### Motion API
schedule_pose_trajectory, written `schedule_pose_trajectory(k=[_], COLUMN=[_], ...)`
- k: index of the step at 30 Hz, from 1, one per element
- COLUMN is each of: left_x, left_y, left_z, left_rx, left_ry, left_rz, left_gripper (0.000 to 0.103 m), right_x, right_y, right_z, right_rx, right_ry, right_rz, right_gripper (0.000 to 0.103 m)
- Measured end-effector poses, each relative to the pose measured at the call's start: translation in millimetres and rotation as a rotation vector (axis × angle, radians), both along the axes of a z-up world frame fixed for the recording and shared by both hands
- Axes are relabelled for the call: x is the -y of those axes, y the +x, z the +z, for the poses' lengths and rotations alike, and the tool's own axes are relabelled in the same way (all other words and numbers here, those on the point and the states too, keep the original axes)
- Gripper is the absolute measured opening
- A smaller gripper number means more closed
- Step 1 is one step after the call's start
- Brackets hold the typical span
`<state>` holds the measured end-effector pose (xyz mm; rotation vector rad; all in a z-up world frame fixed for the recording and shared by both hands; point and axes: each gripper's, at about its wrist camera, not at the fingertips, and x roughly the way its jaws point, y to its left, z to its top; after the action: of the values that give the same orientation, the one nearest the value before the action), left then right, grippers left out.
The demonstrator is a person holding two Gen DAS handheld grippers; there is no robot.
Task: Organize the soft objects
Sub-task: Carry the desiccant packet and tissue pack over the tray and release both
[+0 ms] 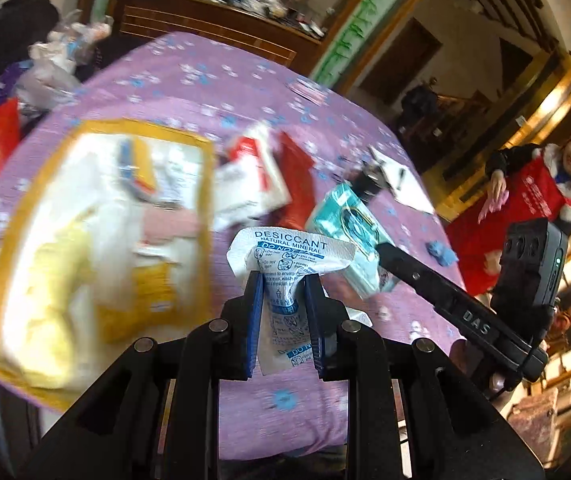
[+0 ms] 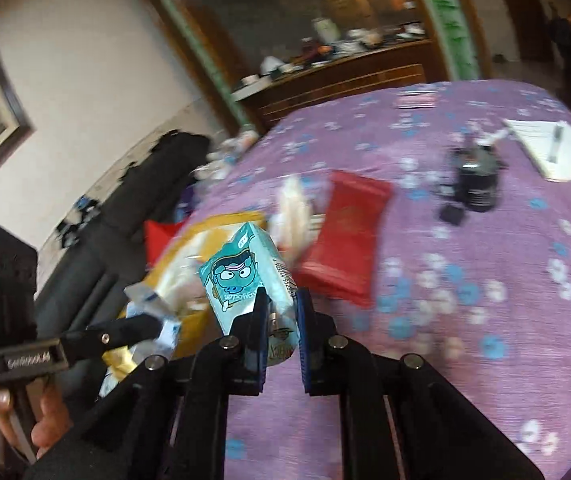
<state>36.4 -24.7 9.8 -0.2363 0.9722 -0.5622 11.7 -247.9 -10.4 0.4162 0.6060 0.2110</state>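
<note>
My left gripper [image 1: 283, 280] is shut on a white desiccant packet [image 1: 285, 264] with blue print, held above the purple flowered tablecloth [image 1: 285, 396]. My right gripper [image 2: 279, 298] is shut on a teal tissue pack [image 2: 251, 276] with a cartoon face; the pack also shows in the left wrist view [image 1: 349, 232]. A yellow-rimmed tray [image 1: 97, 220] with white and yellow soft packs lies to the left of both grippers, and it shows blurred in the right wrist view [image 2: 193, 312]. The left gripper with its packet shows in the right wrist view [image 2: 153, 320].
A red packet [image 2: 345, 236] and a white-and-red pack [image 1: 253, 172] lie beside the tray. A black jar [image 2: 477, 180] and a white notepad [image 2: 553, 152] stand farther back. Plastic bags [image 1: 53, 64] sit off the table's left edge. A person in red [image 1: 541, 188] stands at right.
</note>
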Motion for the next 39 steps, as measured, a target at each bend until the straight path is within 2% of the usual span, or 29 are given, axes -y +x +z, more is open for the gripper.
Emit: schedule_pose_trajectory(k=[5,9,15,18,20,23,25,26,27,28,29,30,32,34,36,39], left_x=[-53,-81,-94,-84,-83,-86,-91,-93,-95,-96,-96,-96,-96,-93,-84,-64], left_y=[-1,5,23,24,21,22,22,21,19,14,9,5,-2,-13,-16,-21], left_z=[2,-10,-41,-51,-54,-57,-57,-54,-50,-44,-37,-32,-21,-8,0,10], left_rx=[0.001,-0.027,-0.089,-0.058,-0.028,-0.043,-0.047,-0.042,-0.021,0.011,0.047,0.077,0.127,0.183,0.205,0.228], left_ry=[0.035,0.072,0.109,0.222,0.24,0.191,0.163,0.145,0.116,0.087,0.067,0.055,0.043,0.033,0.036,0.041], left_rz=[0.113,0.169,0.193,0.187,0.212,0.211,0.23,0.241,0.244,0.243,0.245,0.257,0.289,0.3,0.268,0.216], left_gripper=[0.02,0.02,0.02,0.021,0.021,0.023,0.038,0.041,0.048,0.06,0.064,0.065,0.065,0.065,0.065,0.065], right_x=[-37,-65,-99,-110,-115,-120,-118,-118,-117,-115,-114,-114,-112,-108,-100,-86], right_y=[22,37,65,77,81,83,84,84,83,80,77,72,59,50,41,29], right_z=[-2,-3,-11,-19,-24,-31,-34,-36,-36,-34,-31,-26,-13,-7,-2,0], right_rx=[-0.019,-0.041,-0.08,-0.109,-0.115,-0.126,-0.134,-0.137,-0.14,-0.132,-0.12,-0.089,-0.025,-0.004,0.005,0.019], right_ry=[0.057,0.075,0.035,-0.006,-0.032,-0.059,-0.029,-0.017,-0.002,0.021,0.031,0.037,0.02,0.028,0.053,0.037], right_rz=[0.139,0.217,0.221,0.199,0.18,0.146,0.16,0.17,0.179,0.184,0.187,0.198,0.218,0.235,0.264,0.27], right_gripper=[0.01,0.01,0.011,0.012,0.015,0.016,0.022,0.025,0.03,0.044,0.053,0.067,0.068,0.068,0.068,0.068])
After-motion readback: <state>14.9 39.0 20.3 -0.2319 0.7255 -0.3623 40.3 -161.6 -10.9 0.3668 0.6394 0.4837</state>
